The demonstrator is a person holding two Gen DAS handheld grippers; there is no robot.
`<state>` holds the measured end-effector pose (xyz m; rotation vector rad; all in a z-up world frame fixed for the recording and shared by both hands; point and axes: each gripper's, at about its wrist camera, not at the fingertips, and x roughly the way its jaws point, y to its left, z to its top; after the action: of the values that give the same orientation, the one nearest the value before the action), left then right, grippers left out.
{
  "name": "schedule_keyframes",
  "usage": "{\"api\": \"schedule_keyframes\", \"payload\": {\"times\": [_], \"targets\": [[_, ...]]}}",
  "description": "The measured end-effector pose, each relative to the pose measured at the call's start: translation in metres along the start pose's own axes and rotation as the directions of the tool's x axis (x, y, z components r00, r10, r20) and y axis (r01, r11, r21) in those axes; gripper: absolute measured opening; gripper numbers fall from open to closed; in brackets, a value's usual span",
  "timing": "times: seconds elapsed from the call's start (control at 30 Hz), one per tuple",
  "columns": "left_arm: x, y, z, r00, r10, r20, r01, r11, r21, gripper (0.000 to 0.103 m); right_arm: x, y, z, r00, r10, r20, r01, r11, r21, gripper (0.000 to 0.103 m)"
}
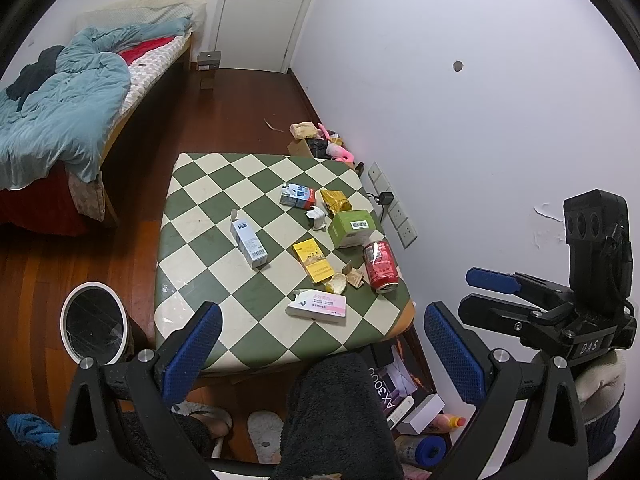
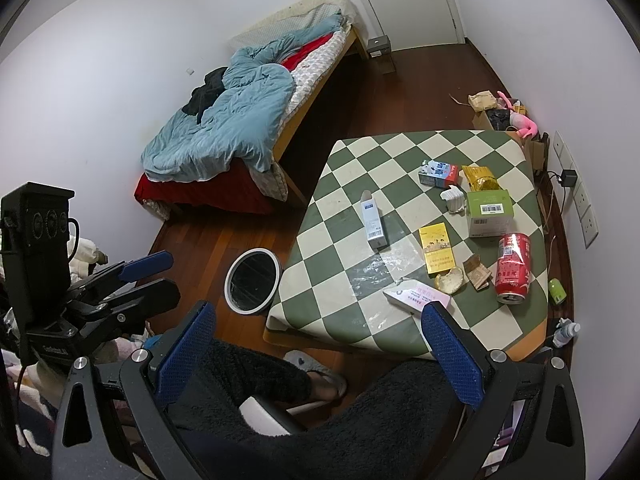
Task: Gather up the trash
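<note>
Both tongs held above the near edge of the checkered bench [image 1: 208, 208], clear of every item. Left tongs [image 1: 322, 350]: jaws spread wide, nothing between them. Right tongs [image 2: 316, 354]: jaws likewise spread wide and empty.

Landmark: red soda can [image 1: 381, 266], lying on its side at the bench's right edge, mouth toward the camera.
- Green carton with barcode label [image 1: 352, 229]: just behind the can.
- Gold foil wrapper [image 1: 335, 200]: behind the green carton.
- Blue-and-red milk carton [image 1: 298, 196]: left of the foil wrapper.
- Crumpled white paper [image 1: 317, 216]: just left of the green carton.
- Yellow cigarette pack [image 1: 313, 260]: left of the can, lying flat.
- Torn brown scraps [image 1: 354, 276] and a pale shell-like fragment [image 1: 338, 283]: between the pack and the can.
- Pink-and-white box [image 1: 318, 306]: in front of the can and to its left, nearest the tongs.
- White-and-blue slim box [image 1: 248, 240]: well left of the can, lying on its side, flap open.

Trash bin [image 1: 94, 323], white rim, dark liner: on the wood floor, just beside the bench's near-left corner.
</note>
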<state>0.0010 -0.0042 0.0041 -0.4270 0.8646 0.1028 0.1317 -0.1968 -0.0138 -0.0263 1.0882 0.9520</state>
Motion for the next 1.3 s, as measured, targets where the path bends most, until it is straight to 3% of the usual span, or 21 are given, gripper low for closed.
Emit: {"api": "schedule_keyframes", "payload": {"times": [1.0, 1.13, 1.23, 1.3], "targets": [[-0.004, 0.006, 0.006, 1.0, 0.003, 0.008, -0.004, 1.0, 0.004, 0.103, 0.002, -0.001, 0.001, 1.0, -0.002, 0.006, 0.002, 1.0, 0.003, 0.103], [0.004, 0.009, 0.013, 0.994, 0.1, 0.044, -0.1, 0.995, 0.0, 0.103, -0.002, 0.0, 0.01, 0.999, -0.015, 0.029, 0.014, 1.0, 0.027, 0.103], [0.024, 0.014, 0.023, 0.958, 0.27, 0.094, -0.272, 0.962, 0.008, 0.103, 0.0, -0.011, 0.014, 0.994, -0.089, 0.058, 0.086, 0.995, 0.055, 0.103], [0.048, 0.021, 0.03, 0.926, 0.363, 0.102, -0.366, 0.93, 0.014, 0.103, 0.007, -0.028, 0.017, 0.98, -0.186, 0.074, 0.179, 0.98, 0.092, 0.103]]}}
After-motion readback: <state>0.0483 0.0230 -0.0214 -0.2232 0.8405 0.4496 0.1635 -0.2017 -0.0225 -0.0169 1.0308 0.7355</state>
